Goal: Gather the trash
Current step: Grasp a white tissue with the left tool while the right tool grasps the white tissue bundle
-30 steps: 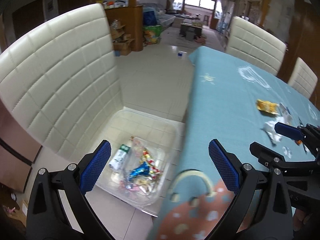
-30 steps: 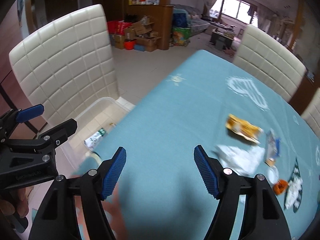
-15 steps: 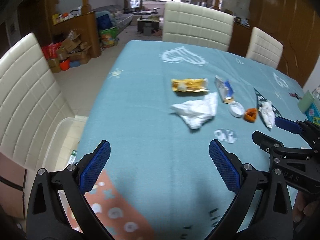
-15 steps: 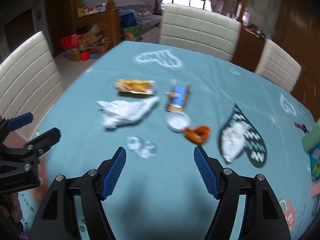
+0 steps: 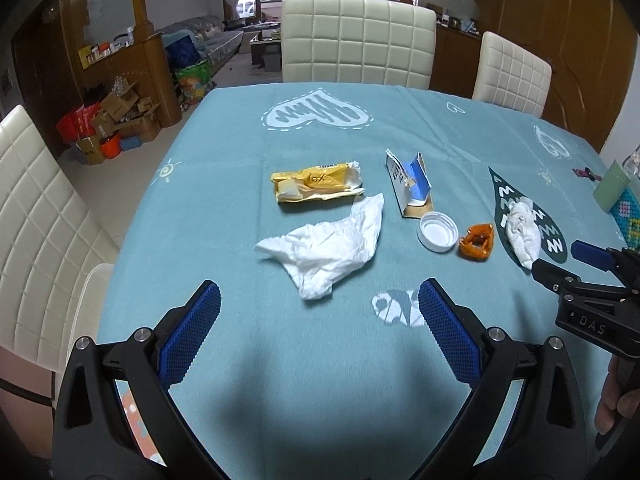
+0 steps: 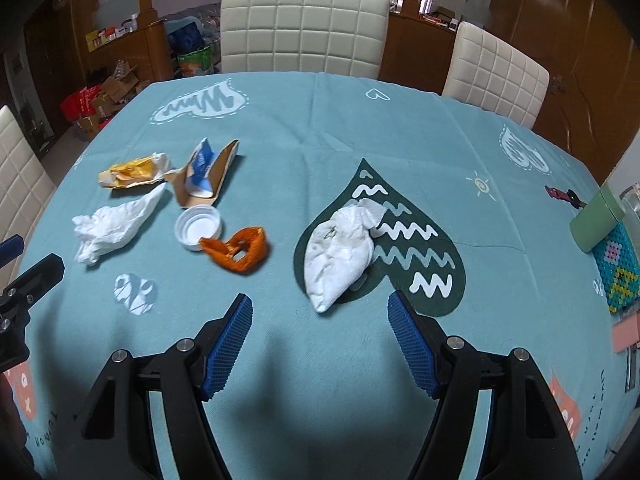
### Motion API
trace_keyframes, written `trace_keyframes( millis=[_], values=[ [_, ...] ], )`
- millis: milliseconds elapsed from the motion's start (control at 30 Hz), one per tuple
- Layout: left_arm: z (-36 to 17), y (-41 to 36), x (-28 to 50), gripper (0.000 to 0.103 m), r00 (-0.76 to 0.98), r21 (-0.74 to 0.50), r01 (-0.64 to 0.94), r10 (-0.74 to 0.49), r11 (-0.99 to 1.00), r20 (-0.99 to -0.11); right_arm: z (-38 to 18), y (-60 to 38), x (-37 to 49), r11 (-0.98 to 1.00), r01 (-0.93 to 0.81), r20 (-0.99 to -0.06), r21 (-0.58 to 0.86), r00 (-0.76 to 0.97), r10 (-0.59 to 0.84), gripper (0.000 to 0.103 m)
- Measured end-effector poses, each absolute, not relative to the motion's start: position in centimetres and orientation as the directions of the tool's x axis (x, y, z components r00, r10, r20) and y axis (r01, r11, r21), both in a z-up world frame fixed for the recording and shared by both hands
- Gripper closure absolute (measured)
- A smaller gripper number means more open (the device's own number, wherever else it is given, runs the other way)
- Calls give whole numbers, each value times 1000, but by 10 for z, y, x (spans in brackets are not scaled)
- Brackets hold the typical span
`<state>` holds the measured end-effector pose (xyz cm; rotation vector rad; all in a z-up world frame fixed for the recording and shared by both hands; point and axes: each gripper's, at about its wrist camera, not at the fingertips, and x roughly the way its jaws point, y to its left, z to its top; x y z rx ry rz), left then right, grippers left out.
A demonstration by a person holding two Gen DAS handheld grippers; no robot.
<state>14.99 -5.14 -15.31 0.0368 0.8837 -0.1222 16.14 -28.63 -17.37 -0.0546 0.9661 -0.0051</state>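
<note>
Trash lies on the teal tablecloth [image 5: 224, 168]: a yellow wrapper [image 5: 316, 182], a flat white tissue [image 5: 328, 246], a torn blue-and-white carton [image 5: 410, 184], a white cap [image 5: 437, 231], an orange peel [image 5: 477, 241] and a crumpled white tissue [image 6: 340, 252]. My left gripper [image 5: 318, 314] is open and empty, just short of the flat tissue. My right gripper [image 6: 320, 322] is open and empty, just short of the crumpled tissue. The same trash shows in the right wrist view: wrapper [image 6: 130, 174], flat tissue [image 6: 108, 230], carton [image 6: 204, 178], cap [image 6: 198, 227], peel [image 6: 238, 250].
White padded chairs stand at the far side [image 5: 356, 40], far right [image 5: 512, 74] and left [image 5: 36, 216]. A green box [image 6: 598, 220] and a beaded mat [image 6: 620, 268] lie at the table's right edge. Boxes clutter the floor at far left [image 5: 112, 120].
Both grippers have swung right, from the plastic bin of trash beside the chair to the table's middle. The trash items now lie straight ahead. Both stayed open and empty.
</note>
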Motion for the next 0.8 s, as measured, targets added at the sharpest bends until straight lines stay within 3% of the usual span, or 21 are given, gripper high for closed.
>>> trace_keyframes(
  millis=[600,767,800],
  values=[
    [-199,-62,220,6,567,42,133,-41,990,-823,-209,-300,217,1000,7,-853,-22,521,-22,35],
    [-201,-59,220,38,564,-1,147,-84,989,-821,-208,-295,218,1000,-15,-850,-17,527,-6,48],
    [-199,-60,219,53,568,4,157,-87,988,-819,-208,-295,218,1000,-17,-849,-16,528,-5,53]
  ],
)
